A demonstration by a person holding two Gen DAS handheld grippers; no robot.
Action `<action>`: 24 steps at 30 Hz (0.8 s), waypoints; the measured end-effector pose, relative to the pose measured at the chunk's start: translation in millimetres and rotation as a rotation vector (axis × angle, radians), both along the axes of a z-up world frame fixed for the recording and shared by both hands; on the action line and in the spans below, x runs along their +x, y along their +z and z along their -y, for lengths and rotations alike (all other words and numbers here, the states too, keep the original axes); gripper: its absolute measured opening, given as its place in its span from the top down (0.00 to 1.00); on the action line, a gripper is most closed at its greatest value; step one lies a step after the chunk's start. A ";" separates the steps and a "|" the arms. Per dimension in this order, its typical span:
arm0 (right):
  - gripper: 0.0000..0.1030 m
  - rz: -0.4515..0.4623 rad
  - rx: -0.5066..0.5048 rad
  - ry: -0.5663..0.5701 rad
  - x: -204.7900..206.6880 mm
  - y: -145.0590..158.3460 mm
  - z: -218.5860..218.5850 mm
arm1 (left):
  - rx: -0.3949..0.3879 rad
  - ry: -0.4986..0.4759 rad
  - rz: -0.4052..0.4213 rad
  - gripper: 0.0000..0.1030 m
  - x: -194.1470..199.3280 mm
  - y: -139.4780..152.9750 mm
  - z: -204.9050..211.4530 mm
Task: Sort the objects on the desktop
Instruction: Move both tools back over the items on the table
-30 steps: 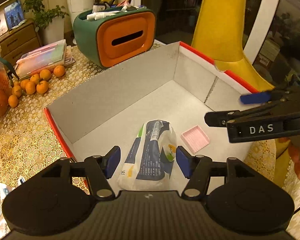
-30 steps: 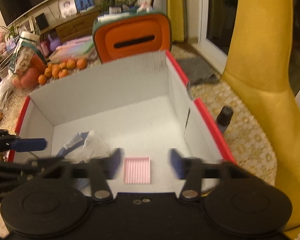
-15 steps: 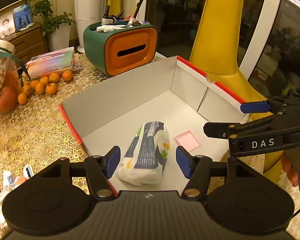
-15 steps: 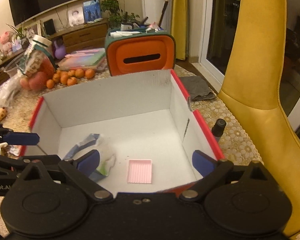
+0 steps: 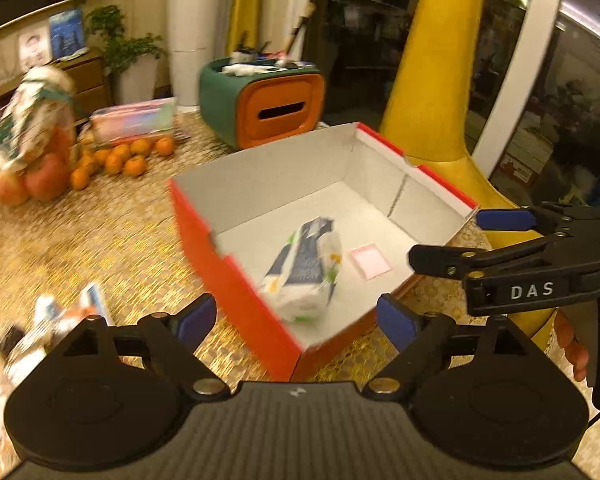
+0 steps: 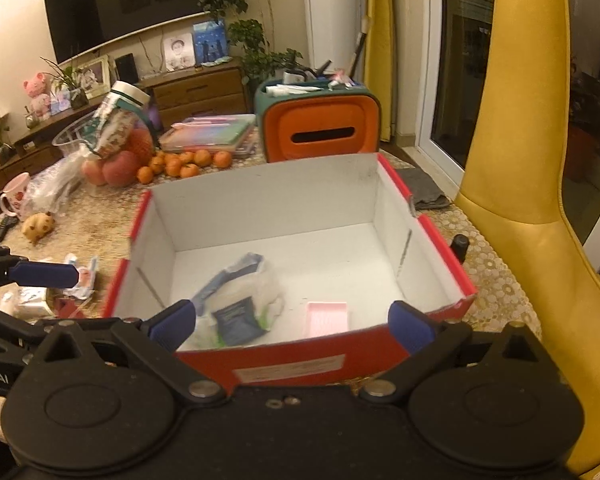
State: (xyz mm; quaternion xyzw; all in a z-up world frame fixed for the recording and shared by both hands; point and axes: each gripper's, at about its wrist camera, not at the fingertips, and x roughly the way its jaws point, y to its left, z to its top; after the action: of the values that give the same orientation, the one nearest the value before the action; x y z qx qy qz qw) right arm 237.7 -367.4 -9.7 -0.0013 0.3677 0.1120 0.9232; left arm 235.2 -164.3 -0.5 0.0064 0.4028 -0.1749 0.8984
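My left gripper [image 5: 296,316] is released, fingers spread wide with nothing between them. It hangs above the near left corner of the box [image 5: 236,284]. My right gripper [image 6: 290,320] is likewise spread wide and empty, hanging just in front of the box's [image 6: 444,264] near wall.

The box is red outside, white inside, and sits open-topped on the patterned tablecloth [image 5: 100,240]. Two things lie on its floor: a tissue pack [image 5: 306,272] near the front, lying on its side, and a flat pink tray [image 5: 370,261] just beside it to the right, not touching as far as I can tell. In the right wrist view the tissue pack [image 6: 240,304] is at front left and the pink tray [image 6: 327,318] at front centre.

Outside the box, to its left, small packets [image 6: 78,276] lie scattered on the cloth; the left wrist view of them is blurred. Behind the box stand a green-and-orange organizer [image 6: 320,128] and a row of oranges [image 6: 184,164]. A small dark bottle [image 6: 460,246] stands against the box's right outer wall.
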 end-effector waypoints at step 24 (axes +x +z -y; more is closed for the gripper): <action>0.01 -0.027 -0.031 0.154 -56.7 -11.0 -142.9 | 0.015 0.198 0.011 0.00 -88.5 -14.2 -144.4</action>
State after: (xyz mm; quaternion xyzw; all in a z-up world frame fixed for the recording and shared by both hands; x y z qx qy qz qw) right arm 181.0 -224.5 -20.7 -0.0425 0.3806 0.1767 0.9067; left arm 146.6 -19.9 -14.7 -0.0256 0.3978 -0.0822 0.9134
